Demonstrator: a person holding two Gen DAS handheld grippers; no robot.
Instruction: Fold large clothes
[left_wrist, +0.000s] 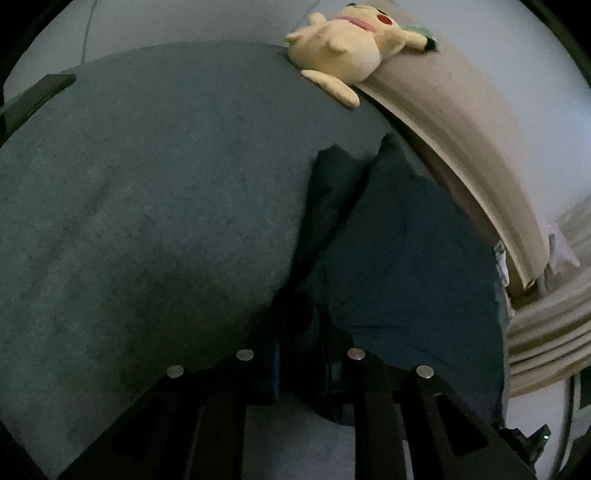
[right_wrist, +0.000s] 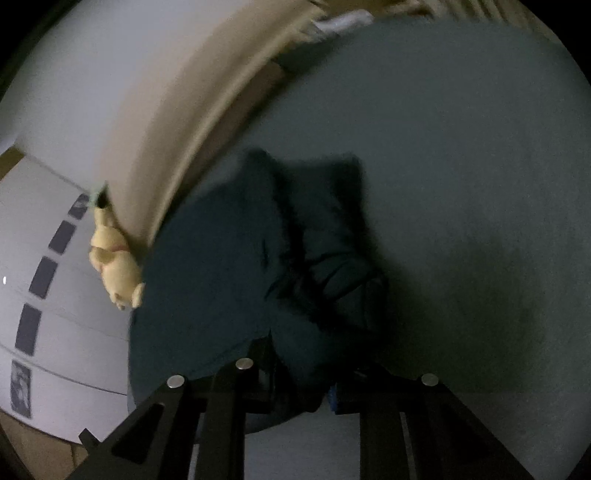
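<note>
The dark blue garment (left_wrist: 399, 258) lay bunched on the grey-blue bedspread (left_wrist: 147, 203), which serves here as the landmark, and both tools had hold of it. In the left wrist view the left gripper (left_wrist: 301, 354) was clamped on a gathered fold at the garment's near edge, the cloth pinched dark between its black fingers (left_wrist: 258, 373), right at the near border of the bedspread. From that pinch the garment fanned away across the bedspread's right-hand part, one creased flap standing up in the middle with a ragged top edge. In the right wrist view the right gripper (right_wrist: 303, 384) was likewise clenched on a wad of the garment (right_wrist: 280, 258), the fabric bulging up out of its fingers (right_wrist: 258, 369) and trailing back over the bedspread (right_wrist: 461, 184) in rumpled, motion-blurred folds. A yellow plush toy (left_wrist: 347, 48) lay at the far corner of the bedspread, one paw resting on it, its body against the beige headboard (left_wrist: 461, 129) that ran along the bedspread's far side. The same toy (right_wrist: 114, 266) showed beyond the bedspread's left edge in the right wrist view, beside the headboard (right_wrist: 166, 129), with a white wall panel bearing dark squares (right_wrist: 37, 277) farther off.
</note>
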